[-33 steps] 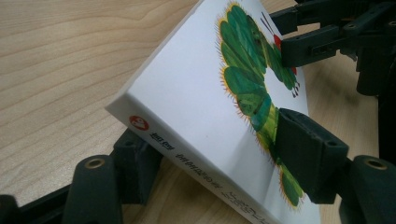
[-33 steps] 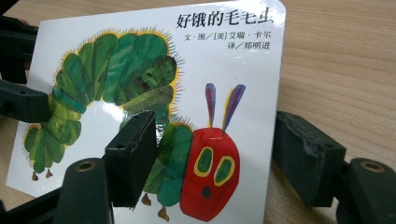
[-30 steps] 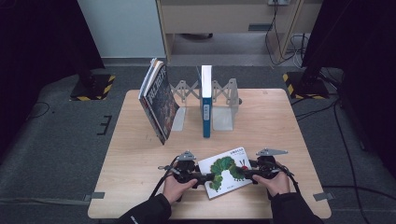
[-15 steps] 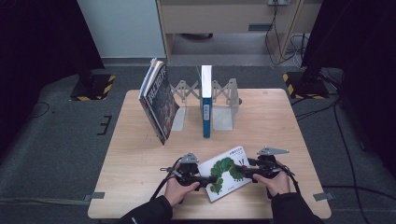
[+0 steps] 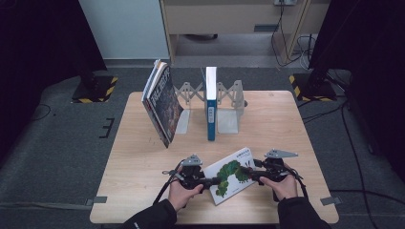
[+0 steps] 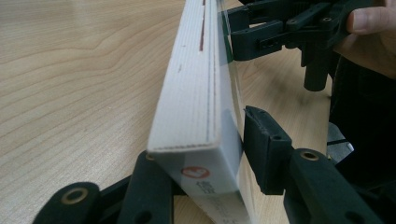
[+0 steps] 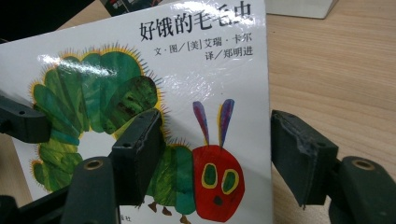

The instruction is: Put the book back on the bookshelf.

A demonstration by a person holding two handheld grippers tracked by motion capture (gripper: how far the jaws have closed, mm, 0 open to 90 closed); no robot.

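Observation:
A white picture book with a green caterpillar on its cover (image 5: 232,174) lies near the table's front edge, between my two grippers. My left gripper (image 5: 215,181) is at the book's left edge. Its jaws have just been closing. In the left gripper view (image 6: 201,140) one jaw is under the book (image 6: 191,107) and the other presses on the glossy cover. My right gripper (image 5: 245,171) is at the book's right edge. In the right gripper view (image 7: 217,119) it stands open. One jaw lies over the cover (image 7: 140,70); the other is past the book's edge, over the table.
At the back of the wooden table (image 5: 138,157) stands an extendable book rack (image 5: 228,98). A blue-spined book (image 5: 210,107) stands upright in it. A dark-covered book (image 5: 162,105) leans at its left end. Cables and stand feet lie on the floor around.
The left gripper's jaws have narrowed onto the book's left edge. The right gripper and the book have stayed about where they were.

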